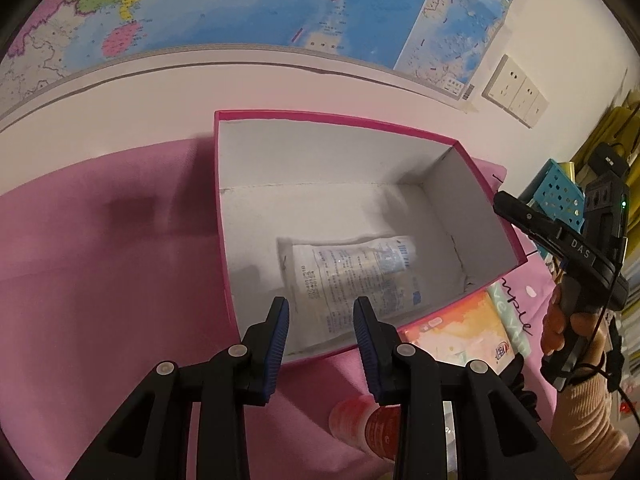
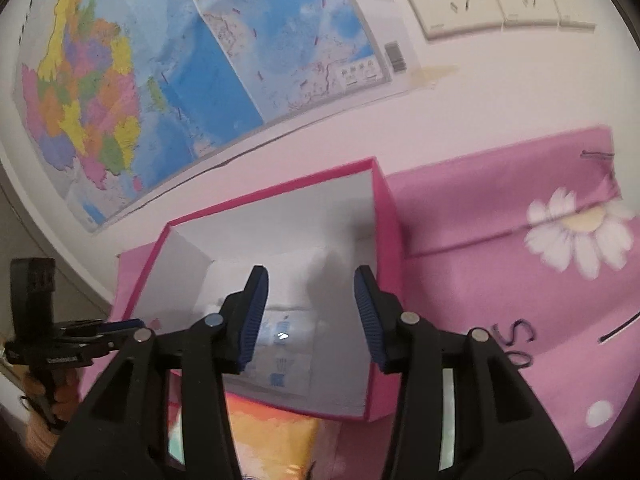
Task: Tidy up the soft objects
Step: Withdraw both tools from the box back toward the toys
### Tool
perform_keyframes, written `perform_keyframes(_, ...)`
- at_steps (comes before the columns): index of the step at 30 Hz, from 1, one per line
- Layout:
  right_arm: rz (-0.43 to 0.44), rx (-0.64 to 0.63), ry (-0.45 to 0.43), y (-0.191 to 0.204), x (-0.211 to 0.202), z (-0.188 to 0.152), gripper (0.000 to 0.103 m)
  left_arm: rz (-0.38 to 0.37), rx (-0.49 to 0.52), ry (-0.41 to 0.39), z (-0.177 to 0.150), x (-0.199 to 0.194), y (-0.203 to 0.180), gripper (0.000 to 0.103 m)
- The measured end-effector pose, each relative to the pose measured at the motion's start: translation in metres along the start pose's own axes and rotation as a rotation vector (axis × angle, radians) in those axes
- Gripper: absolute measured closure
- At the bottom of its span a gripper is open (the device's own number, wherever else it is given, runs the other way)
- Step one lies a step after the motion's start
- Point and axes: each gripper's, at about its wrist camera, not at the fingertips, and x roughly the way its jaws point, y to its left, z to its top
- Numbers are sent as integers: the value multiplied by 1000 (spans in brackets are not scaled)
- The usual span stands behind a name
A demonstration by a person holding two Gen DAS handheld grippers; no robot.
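Inside pink box (image 1: 476,168): one white packet (image 1: 352,276); both grippers' jaws parted, holding nothing.

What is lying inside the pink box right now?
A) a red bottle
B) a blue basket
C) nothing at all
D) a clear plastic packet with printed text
D: a clear printed packet lies on the white floor of the pink box.
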Motion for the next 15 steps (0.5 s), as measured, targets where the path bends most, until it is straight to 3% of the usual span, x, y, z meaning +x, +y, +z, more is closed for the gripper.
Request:
perform_keyframes(3,66,1,40,6,11,1,56,1,-9,-6,-2,-3,2,69)
perform_keyframes(6,50,-38,44,17,19,0,57,16,-19,-12,-5,-6,2,69)
perform_keyframes(8,86,-30,50,20,16,-3,57,35,-25,-39,-9,-12,1,69)
perform_keyframes(10,97,-61,41,25,6,-7,56,61,-27,-91,-16,-24,-2,62)
perform_keyframes(15,145,-149,45,35,-38,-27,55,68,-41,-209,-37,-57,-6,58)
